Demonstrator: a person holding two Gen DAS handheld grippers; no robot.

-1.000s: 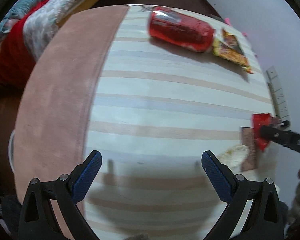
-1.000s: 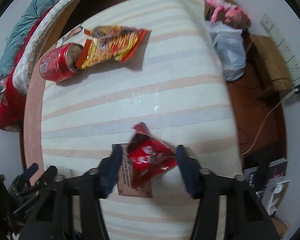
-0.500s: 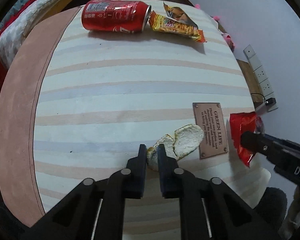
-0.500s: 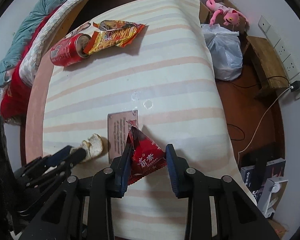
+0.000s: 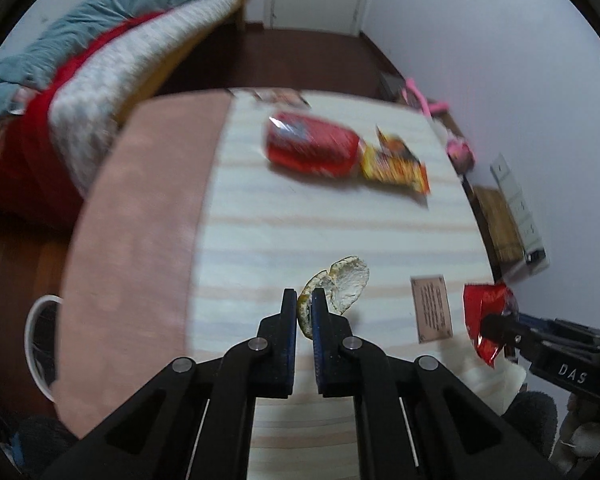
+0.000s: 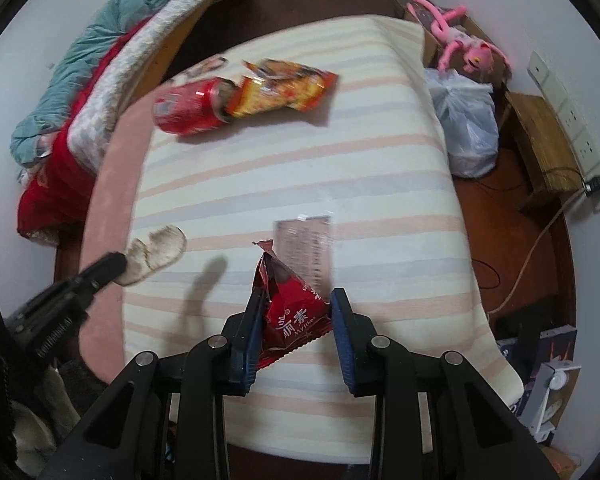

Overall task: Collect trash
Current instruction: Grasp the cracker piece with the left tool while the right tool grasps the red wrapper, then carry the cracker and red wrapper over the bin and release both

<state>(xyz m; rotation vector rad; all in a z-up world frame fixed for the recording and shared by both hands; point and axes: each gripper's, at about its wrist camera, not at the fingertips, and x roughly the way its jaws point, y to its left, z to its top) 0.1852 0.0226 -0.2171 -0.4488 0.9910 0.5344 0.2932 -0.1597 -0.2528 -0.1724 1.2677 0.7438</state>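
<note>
My left gripper (image 5: 304,296) was pinched nearly closed on the peel (image 5: 336,294), its pads clamping the peel's near edge while the pale inner side fanned out toward one o'clock. The peel looked lifted off the striped cloth (image 5: 300,232), though I could not be sure. From the right wrist view, the same peel (image 6: 156,254) showed at nine o'clock, at the tip of the left gripper (image 6: 114,264).

My right gripper (image 6: 296,300) was partly closed, both pads pressing the sides of the red wrapper (image 6: 290,312), which stood up between them with its torn tip pointing to twelve o'clock. In the left wrist view that wrapper (image 5: 484,320) hung at three o'clock in the right gripper (image 5: 486,324), past the edge of the cloth.

A brown label (image 6: 304,248) lay flat on the cloth just beyond the wrapper. At eleven o'clock on the far side of the cloth, the red can (image 6: 192,110) lay on its side with the orange snack bag (image 6: 284,88) touching its open end. A white plastic bag (image 6: 466,128) sat on the floor at two o'clock, with a pink plush toy (image 6: 460,44) behind it.
</note>
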